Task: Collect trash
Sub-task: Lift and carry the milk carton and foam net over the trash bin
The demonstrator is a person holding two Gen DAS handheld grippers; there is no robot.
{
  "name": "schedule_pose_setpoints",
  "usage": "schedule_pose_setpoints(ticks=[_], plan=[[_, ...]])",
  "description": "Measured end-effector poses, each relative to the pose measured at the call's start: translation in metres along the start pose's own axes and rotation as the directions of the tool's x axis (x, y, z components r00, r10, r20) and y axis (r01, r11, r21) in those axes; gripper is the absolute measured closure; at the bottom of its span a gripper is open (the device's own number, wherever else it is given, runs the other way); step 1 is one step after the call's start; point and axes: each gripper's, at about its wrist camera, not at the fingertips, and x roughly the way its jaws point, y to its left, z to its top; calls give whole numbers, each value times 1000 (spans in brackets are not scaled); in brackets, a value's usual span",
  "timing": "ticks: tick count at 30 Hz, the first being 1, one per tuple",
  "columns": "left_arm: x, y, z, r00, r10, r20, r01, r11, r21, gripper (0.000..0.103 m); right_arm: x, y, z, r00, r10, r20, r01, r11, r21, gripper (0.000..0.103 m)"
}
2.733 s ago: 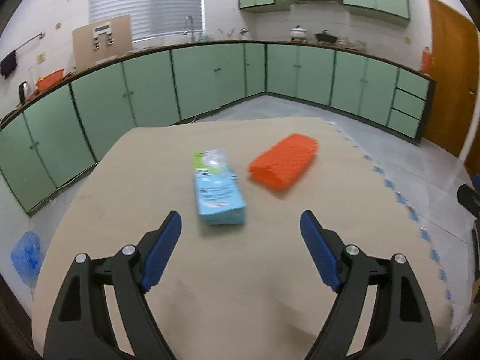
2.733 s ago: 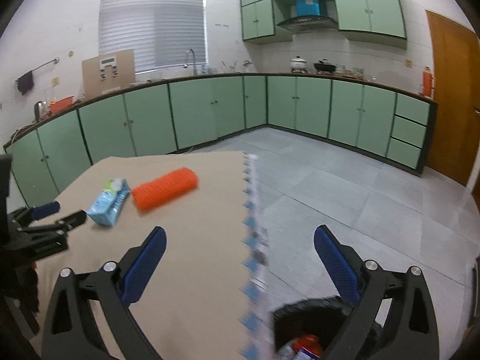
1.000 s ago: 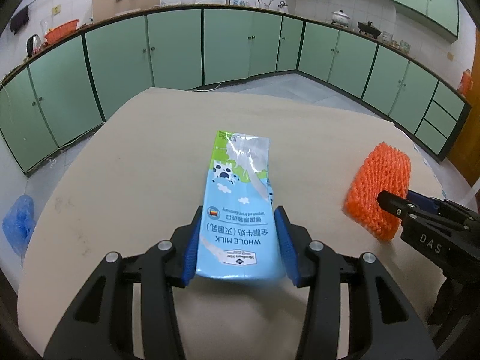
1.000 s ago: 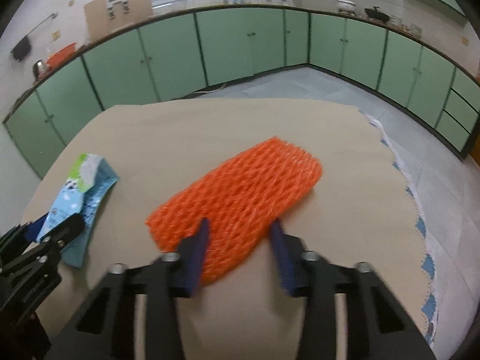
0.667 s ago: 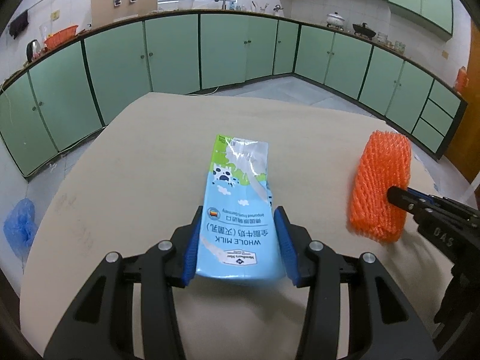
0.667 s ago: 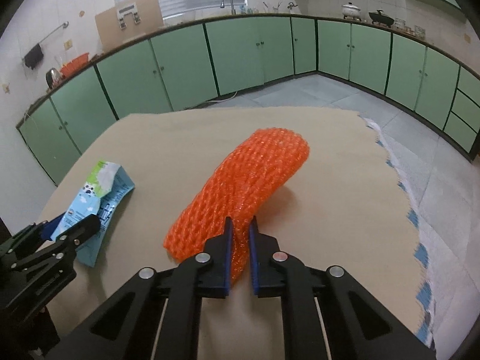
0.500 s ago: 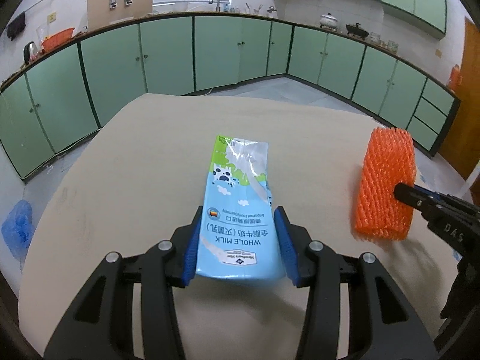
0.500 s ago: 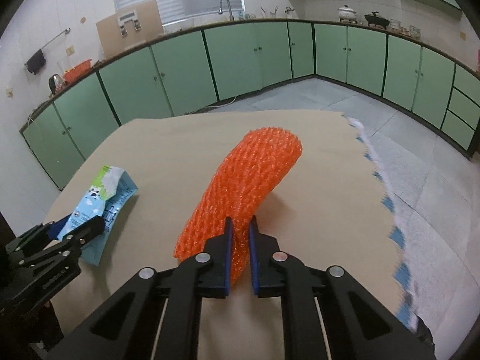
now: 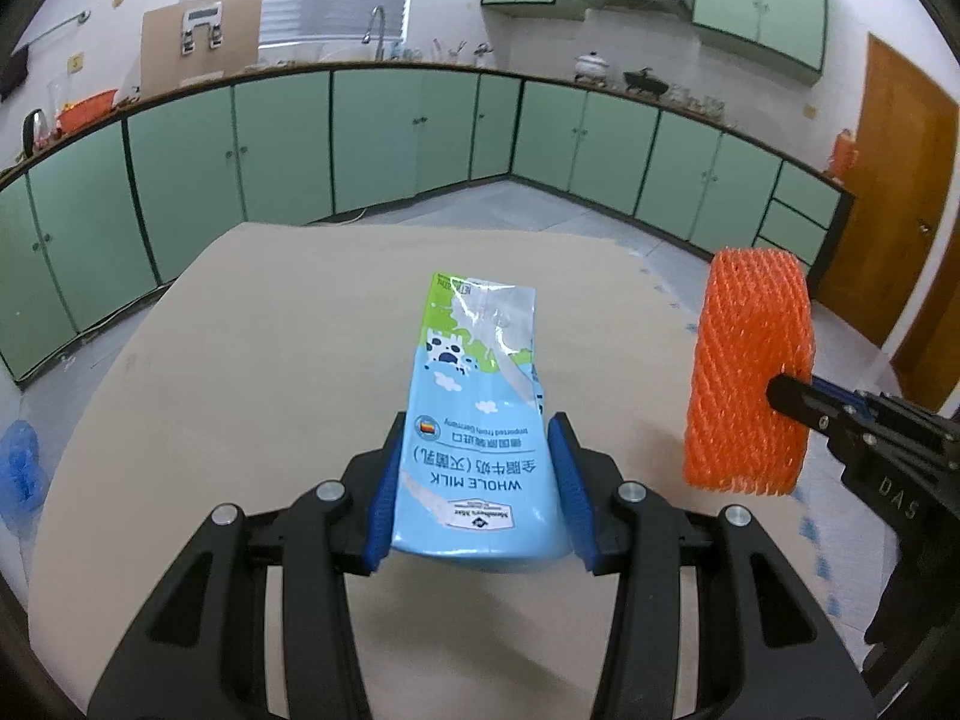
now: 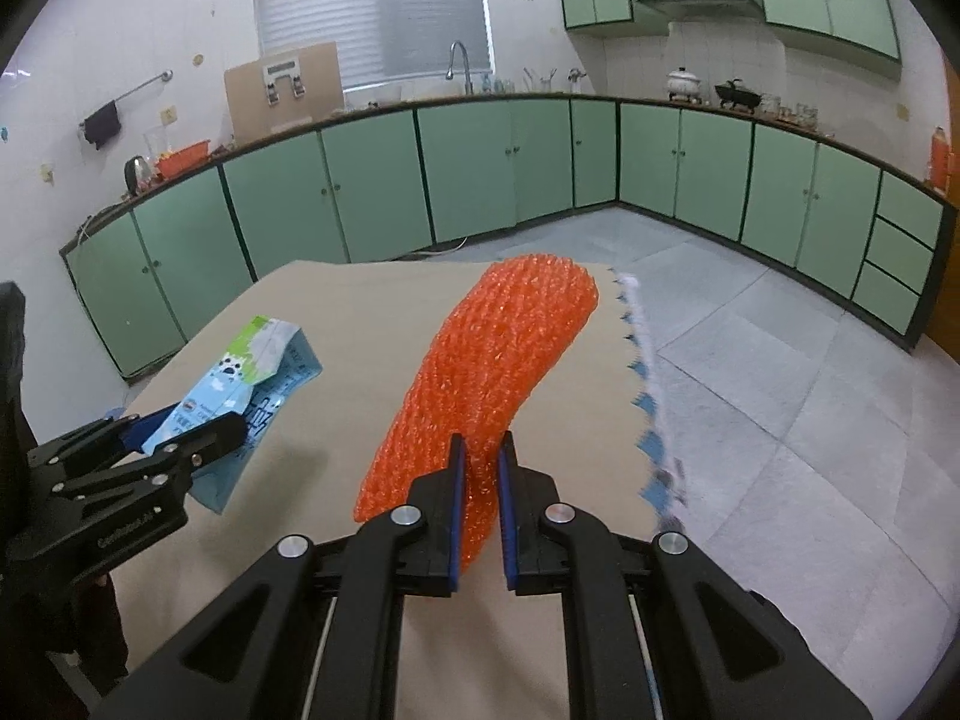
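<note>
Even indoor light; fisheye-warped edges

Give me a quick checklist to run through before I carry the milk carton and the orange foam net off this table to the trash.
1. Left gripper clamped on milk carton: ok.
2. Right gripper pinching orange foam net: ok.
3. Both items lifted clear of the table: ok, shadows lie beneath them.
4. Carton and net apart from each other: ok.
5. Trash bin located: cannot tell, none in view.
6. Carton emptied: cannot tell.
</note>
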Motion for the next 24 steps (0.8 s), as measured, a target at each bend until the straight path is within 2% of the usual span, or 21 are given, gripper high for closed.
schedule_pose_setpoints(ticks=[9,24], plan=[[-38,-49,-19,998,-62,28,61,998,34,59,-58,-17,-21,998,-55,36,55,998,-6,93],[-65,-125,-56,985,-174,13,172,979,114,59,-129,-50,-62,988,-145,59,144,989,24,93]])
